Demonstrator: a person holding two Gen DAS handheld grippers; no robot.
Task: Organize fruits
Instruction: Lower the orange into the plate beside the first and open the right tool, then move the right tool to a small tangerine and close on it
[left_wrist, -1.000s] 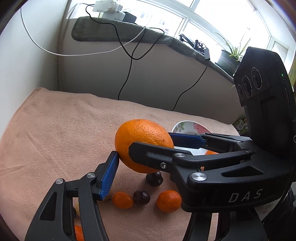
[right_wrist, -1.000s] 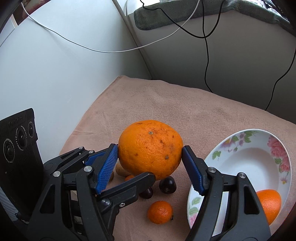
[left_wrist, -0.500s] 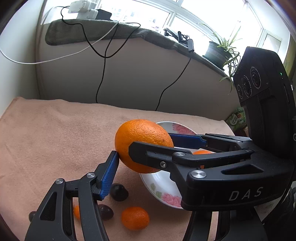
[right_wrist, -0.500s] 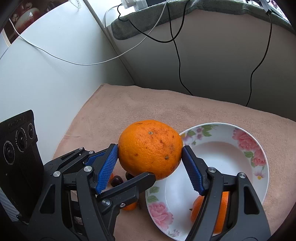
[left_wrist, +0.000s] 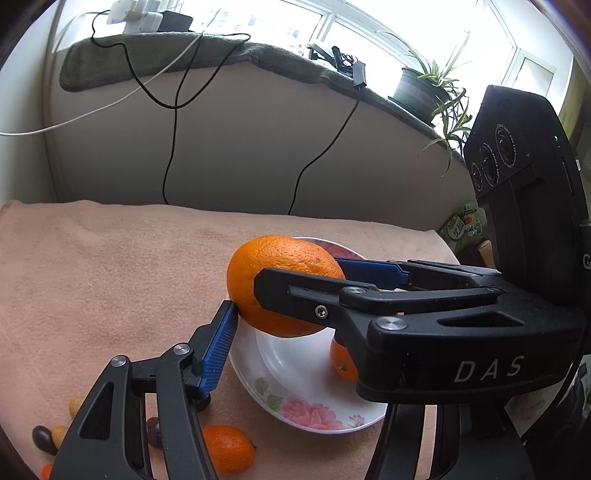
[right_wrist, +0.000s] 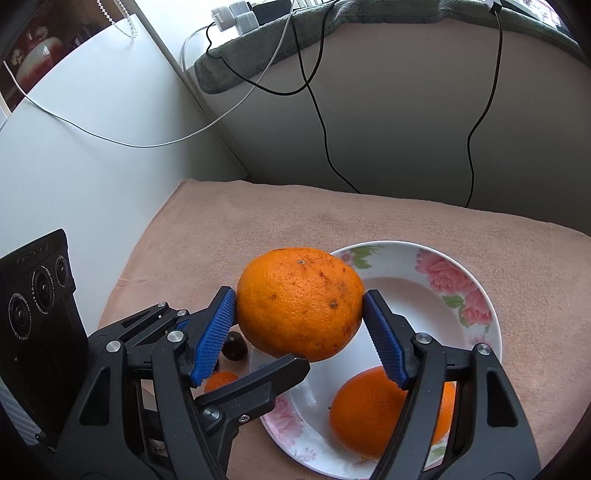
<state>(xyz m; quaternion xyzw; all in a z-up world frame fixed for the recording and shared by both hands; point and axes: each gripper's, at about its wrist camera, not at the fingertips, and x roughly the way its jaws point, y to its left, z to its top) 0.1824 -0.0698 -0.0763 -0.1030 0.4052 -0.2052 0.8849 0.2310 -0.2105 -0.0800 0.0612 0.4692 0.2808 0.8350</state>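
Note:
A large orange (right_wrist: 299, 302) is held in the air over the left rim of a white floral bowl (right_wrist: 476, 291). My right gripper (right_wrist: 300, 319) is shut on it, blue pads on both sides. My left gripper (left_wrist: 284, 295) is shut on the same orange (left_wrist: 280, 280), with its left blue pad against the peel and the right gripper's finger crossing in front. A second orange (right_wrist: 369, 413) lies in the bowl (left_wrist: 303, 410).
Small fruits lie on the peach cloth (left_wrist: 110, 266) left of the bowl: a mandarin (left_wrist: 231, 446), dark plums (right_wrist: 234, 345), small yellow and orange pieces (left_wrist: 75, 404). A wall with hanging cables stands behind, with a potted plant (left_wrist: 424, 88) on the sill.
Both grippers carried the large orange to the right, from above the small fruits to above the bowl's left rim. The grip has not changed.

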